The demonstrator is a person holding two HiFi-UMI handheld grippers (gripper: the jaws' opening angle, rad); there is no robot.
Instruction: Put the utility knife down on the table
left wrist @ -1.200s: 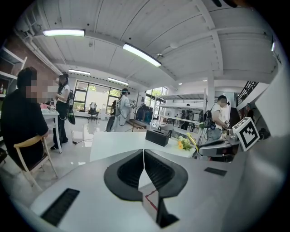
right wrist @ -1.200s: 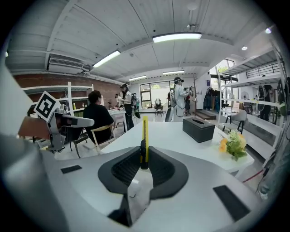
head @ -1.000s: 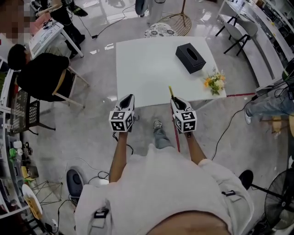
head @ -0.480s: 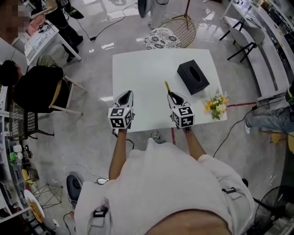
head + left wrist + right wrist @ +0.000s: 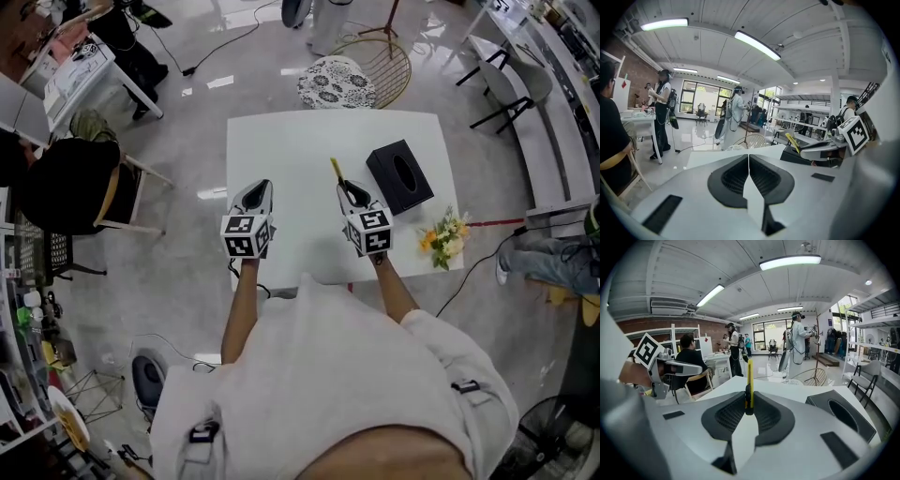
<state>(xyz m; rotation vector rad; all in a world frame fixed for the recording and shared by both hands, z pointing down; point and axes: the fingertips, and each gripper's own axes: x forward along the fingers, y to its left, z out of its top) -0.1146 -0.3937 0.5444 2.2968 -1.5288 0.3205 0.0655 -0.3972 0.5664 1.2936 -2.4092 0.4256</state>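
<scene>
A slim yellow utility knife [image 5: 749,385] stands on edge between the pads of my right gripper [image 5: 749,401], which is shut on it. In the head view the utility knife [image 5: 337,172] sticks out ahead of the right gripper [image 5: 351,192], over the white table [image 5: 309,150] just left of the black tissue box. My left gripper [image 5: 256,193] hangs over the table's left front part, its jaws shut with nothing between them. In the left gripper view the left gripper [image 5: 748,164] points along the tabletop, with the knife [image 5: 792,142] at the right.
A black tissue box [image 5: 400,176] lies on the table's right side, and a small bunch of flowers [image 5: 442,234] at its right front corner. A patterned round stool [image 5: 337,82] and a wire chair [image 5: 382,58] stand beyond the far edge. A seated person [image 5: 61,183] is at the left.
Both grippers have moved forward from in front of the table's near edge to over the tabletop. The knife has stayed in the right gripper's jaws.
</scene>
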